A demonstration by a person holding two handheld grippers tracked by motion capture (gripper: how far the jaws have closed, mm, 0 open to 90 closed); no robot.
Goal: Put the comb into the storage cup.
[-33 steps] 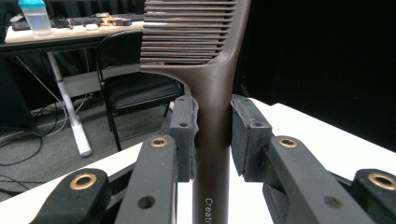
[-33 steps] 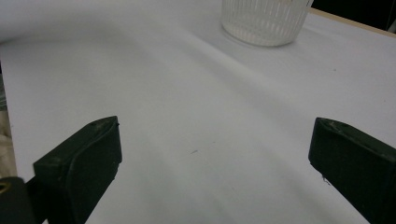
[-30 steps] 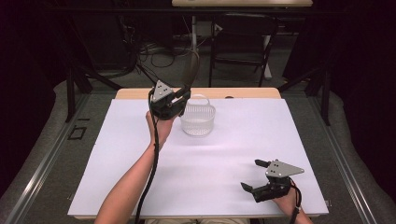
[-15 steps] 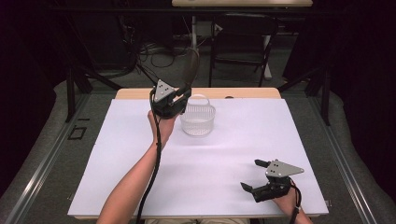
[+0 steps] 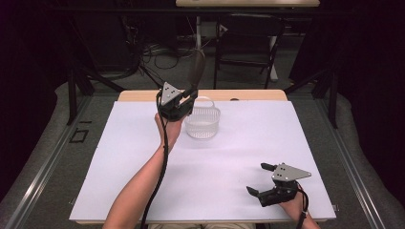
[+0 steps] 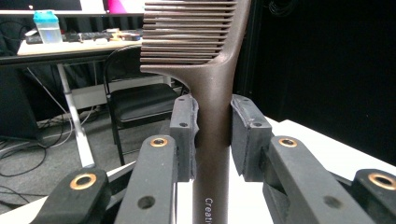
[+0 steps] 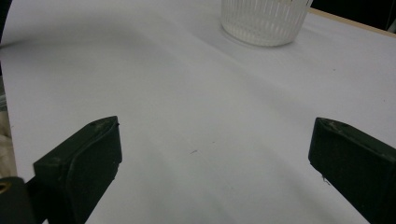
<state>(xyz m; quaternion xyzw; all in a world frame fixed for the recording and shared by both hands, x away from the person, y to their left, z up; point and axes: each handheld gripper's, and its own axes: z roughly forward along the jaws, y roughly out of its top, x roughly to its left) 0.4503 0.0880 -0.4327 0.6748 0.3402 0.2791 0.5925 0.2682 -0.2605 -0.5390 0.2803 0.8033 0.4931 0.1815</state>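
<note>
We look down on a table (image 5: 143, 191) covered with a white sheet, dark room behind it. Our left gripper (image 5: 184, 98) is raised at the far middle of the table, just left of a small clear basket (image 5: 202, 125). Its jaws are clamped on the handle of a brown comb (image 5: 197, 69), which stands upright out of the gripper, teeth end up and well above the basket's rim. In the left gripper view the two pads press the comb (image 6: 212, 116) on both sides of its handle, just below where the teeth begin, and the teeth point to the left of that view.

We judge that the comb is held upright and by the handle so that its lower end can go down into the basket, which is narrow and would take it standing or leaning. The gripper sits beside the basket, not yet over it, so the comb has to move right and then down.

Our right gripper (image 5: 265, 180) rests low near the near right corner of the table, well apart from the basket. Its jaws stand wide open with nothing between them; in the right gripper view we see bare white sheet between the pads and the basket (image 7: 264, 21) far off. It looks parked out of the way, leaving the work to the left hand.
</note>
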